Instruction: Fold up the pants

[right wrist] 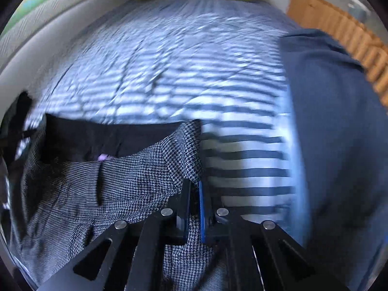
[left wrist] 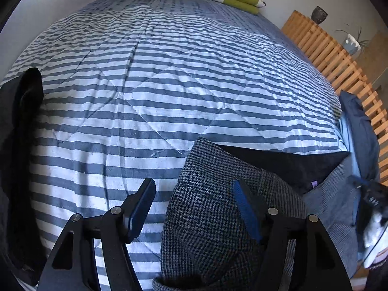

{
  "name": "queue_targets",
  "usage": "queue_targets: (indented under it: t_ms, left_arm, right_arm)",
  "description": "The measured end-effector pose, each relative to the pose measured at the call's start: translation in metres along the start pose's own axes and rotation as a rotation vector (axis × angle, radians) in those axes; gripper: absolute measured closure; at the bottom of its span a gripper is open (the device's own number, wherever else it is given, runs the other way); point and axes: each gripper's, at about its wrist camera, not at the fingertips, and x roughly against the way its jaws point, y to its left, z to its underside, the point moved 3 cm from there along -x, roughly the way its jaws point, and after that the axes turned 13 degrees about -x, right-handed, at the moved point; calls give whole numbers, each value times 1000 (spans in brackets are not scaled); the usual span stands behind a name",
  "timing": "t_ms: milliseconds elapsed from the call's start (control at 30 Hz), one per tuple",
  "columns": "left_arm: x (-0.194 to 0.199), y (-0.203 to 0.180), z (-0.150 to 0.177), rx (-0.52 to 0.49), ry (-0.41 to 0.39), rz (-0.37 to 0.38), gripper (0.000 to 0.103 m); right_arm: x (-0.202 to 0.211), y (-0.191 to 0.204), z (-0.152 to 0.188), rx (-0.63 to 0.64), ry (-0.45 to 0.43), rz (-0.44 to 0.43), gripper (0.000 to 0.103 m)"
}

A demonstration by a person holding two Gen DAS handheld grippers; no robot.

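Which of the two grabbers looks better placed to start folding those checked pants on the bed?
The right gripper, probably: its jaws are already shut on an edge of the checked pants. The left gripper stands open over the cloth, holding nothing.

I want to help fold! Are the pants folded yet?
Not yet. The pants lie rumpled on the bed, black lining showing.
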Motion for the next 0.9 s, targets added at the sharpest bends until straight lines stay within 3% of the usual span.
queue_targets:
  t_ms: [167,267,300,367,467,567,667,900]
  left_arm:
    - [-5,1,0,47,-7,40,33]
    - [-20,-16,-5,9,23,64,34]
    - [-25,-24,-5,-22,27,38,50]
    - [-29,-35,-5,-71,35,-45,64]
    - [-17,-35,-3,-51,0,-61,90]
    - [25,-31,0,1,-98,-18,93]
    - [78,-44,3,-36,-188,-31,93]
    - [248,-87,18,-82,-432,-34,96]
  right_arm:
    - [10,-42,-24,-136,-53,44,99]
    - [-9,-50,-23,-147,-7,81,102]
    - [-14,-50,-20,-142,4,89,102]
    - [-16,-48,-15,-137,-3,85,101]
    - [1,-48,-15,-150,-29,29,101]
    - [29,-43,-15,-142,-72,5,102]
    - [77,-34,-13,-129,-133,-50,102]
    - [209,-2,7,-38,-318,-103,102]
